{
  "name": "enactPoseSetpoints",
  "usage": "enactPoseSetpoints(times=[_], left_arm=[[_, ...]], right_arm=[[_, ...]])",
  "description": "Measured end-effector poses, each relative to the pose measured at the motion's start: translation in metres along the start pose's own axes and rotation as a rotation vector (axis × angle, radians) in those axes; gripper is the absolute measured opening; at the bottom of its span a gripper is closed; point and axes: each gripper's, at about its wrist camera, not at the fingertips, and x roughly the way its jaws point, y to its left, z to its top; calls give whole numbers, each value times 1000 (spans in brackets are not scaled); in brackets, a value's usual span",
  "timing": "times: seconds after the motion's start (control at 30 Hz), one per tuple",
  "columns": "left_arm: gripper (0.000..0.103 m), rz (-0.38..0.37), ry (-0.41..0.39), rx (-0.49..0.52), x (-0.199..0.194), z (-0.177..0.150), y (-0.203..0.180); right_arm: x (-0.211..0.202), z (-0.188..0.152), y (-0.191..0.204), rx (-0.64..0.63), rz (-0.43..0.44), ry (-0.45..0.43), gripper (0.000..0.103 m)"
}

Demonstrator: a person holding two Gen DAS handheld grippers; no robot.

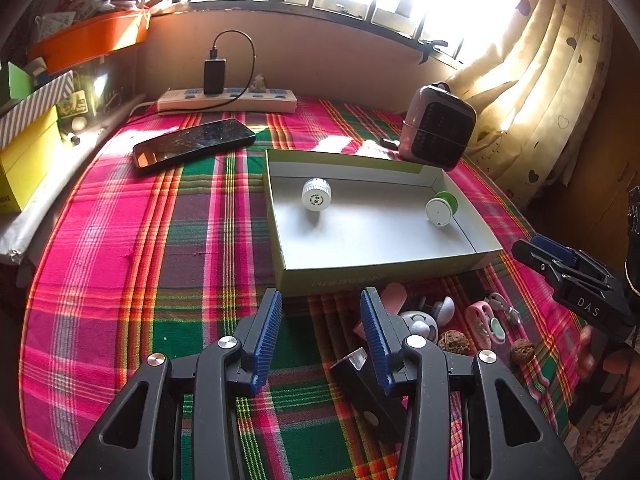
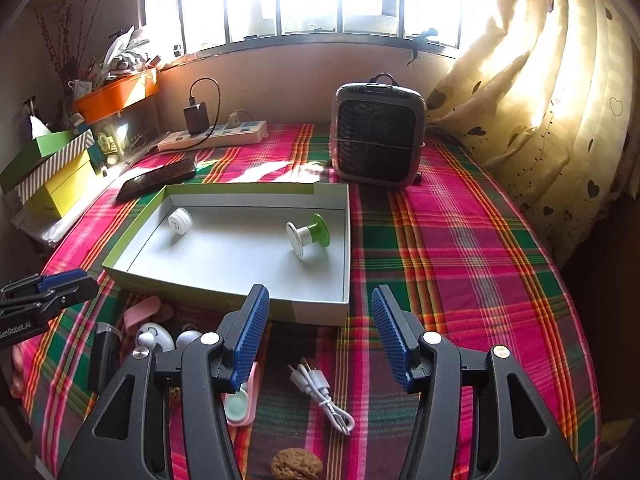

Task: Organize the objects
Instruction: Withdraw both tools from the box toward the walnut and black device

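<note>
1. Jaws of the left gripper stand partly open, holding nothing; its right finger hides part of a black block and a small white toy.
2. Right gripper likewise gapes empty above the white cable.
3. Shallow box mid-table holds a white cap and a green-white spool.
4. Walnut is cut off at the near edge.

1 box holding 1 white cap and 1 green-and-white spool; 2 walnuts; 1 phone; 1 cable; 1 heater; 1 power strip.
</note>
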Motion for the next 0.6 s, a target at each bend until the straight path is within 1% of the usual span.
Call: enactPoseSetpoints(times=[0.17, 0.3, 0.5, 0.6], left_arm=[[40, 6, 9, -9, -6, -11, -2], [40, 4, 26, 6, -8, -21, -7], [40, -19, 42, 0, -11, -30, -10], [40, -44, 44, -6, -14, -33, -13]], right_arm=[[-12, -15, -2, -10, 16, -12, 55], [-21, -27, 0, -40, 30, -21, 55], [-30, -42, -3, -29, 43, -15, 55], [-31, -48, -1, -40, 55, -10, 55]])
